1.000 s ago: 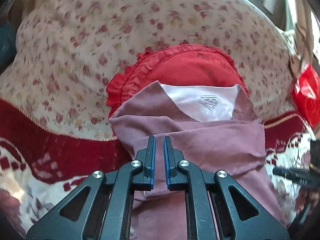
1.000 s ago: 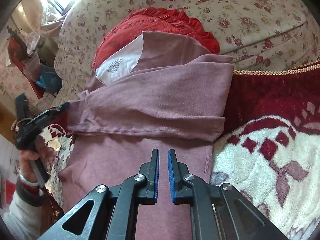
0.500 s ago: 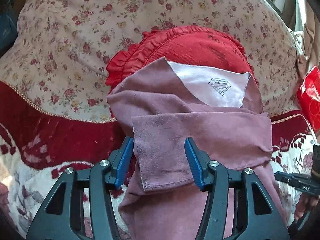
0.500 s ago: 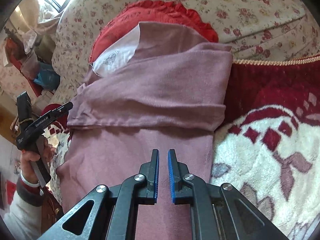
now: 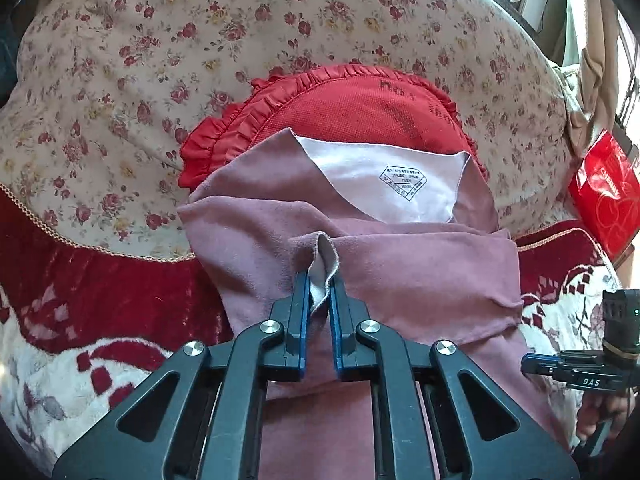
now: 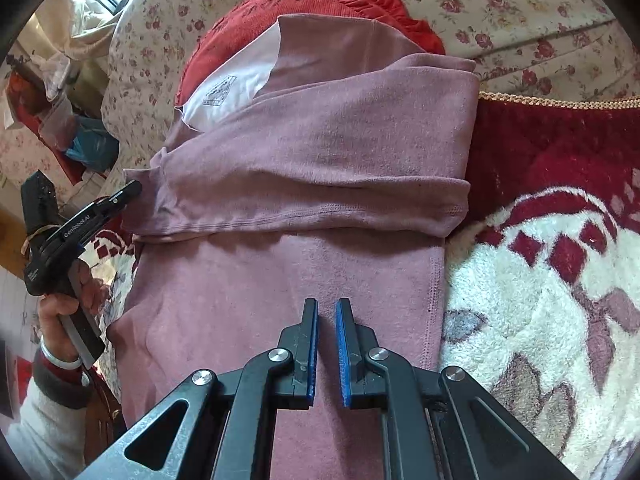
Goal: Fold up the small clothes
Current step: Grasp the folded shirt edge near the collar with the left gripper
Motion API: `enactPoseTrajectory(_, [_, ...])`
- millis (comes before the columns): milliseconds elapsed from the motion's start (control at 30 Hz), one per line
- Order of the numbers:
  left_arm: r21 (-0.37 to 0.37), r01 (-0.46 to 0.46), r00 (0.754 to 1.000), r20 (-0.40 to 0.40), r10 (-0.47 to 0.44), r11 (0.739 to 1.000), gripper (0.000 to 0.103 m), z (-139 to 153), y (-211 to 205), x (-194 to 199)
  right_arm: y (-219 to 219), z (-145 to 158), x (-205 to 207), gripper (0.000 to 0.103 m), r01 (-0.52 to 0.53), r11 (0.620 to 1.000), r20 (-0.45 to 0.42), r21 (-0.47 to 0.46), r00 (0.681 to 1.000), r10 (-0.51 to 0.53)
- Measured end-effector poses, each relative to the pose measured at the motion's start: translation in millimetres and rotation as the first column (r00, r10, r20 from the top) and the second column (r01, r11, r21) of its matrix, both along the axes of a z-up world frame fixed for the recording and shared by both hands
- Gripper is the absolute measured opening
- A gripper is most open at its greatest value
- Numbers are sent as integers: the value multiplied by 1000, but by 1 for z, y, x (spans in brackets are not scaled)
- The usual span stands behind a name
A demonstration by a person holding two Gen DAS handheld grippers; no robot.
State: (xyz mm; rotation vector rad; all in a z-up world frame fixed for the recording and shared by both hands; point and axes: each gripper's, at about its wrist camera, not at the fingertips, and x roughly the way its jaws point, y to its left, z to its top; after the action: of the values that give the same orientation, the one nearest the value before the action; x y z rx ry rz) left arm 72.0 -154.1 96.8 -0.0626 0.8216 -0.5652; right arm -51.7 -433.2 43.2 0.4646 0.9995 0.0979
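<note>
Floral sofa (image 5: 120, 60) was draped with a red blanket (image 6: 540, 152); mauve garment (image 6: 300, 152) was laid over a red cushion (image 5: 360, 100). Sleeve cuff (image 5: 322, 256) was pinched by left claw (image 5: 319, 280); right claw (image 6: 327, 312) was held clenched, empty. Next judged: cuff repositioned.

right claw (image 5: 576, 380): "DAS" | left claw (image 6: 80, 232): "GenRobot.AI" | garment's diamond label (image 5: 401, 182): print unreadable

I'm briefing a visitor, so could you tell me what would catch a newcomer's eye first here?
The mauve garment, half folded, lies across the middle with its white lining showing at the top. The left gripper pinches a raised fold of it. Behind it sits a red cushion.
</note>
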Motion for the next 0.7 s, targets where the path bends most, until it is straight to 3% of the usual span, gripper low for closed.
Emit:
enactPoseTrajectory(133, [39,-41,999,-31,42,998,7,-6,0,8,-7,4,-2,8,15,1000,16,-4,1000,-15])
enactPoseTrajectory(267, [30,-43,998,-47,44,999,3,-2,2,11,-21,7,-2,8,71,997,29,-12,997,-70])
enactPoseTrajectory(433, [-35,-29,998,47,31,999,3,49,7,17,-43,17,7,8,159,985,52,-62,986,-155])
enactPoseTrajectory(500, [-74,-44,994,101,52,996,3,77,18,23,-52,27,13,8,193,979,82,-60,979,-188])
enactPoseTrajectory(567, [-78,-80,987,136,90,994,3,87,29,25,-58,39,20,8,222,973,116,-56,970,-215])
enactPoseTrajectory(700, [-29,-114,991,61,115,993,3,52,41,28,-64,47,34,8,247,968,157,-52,959,-236])
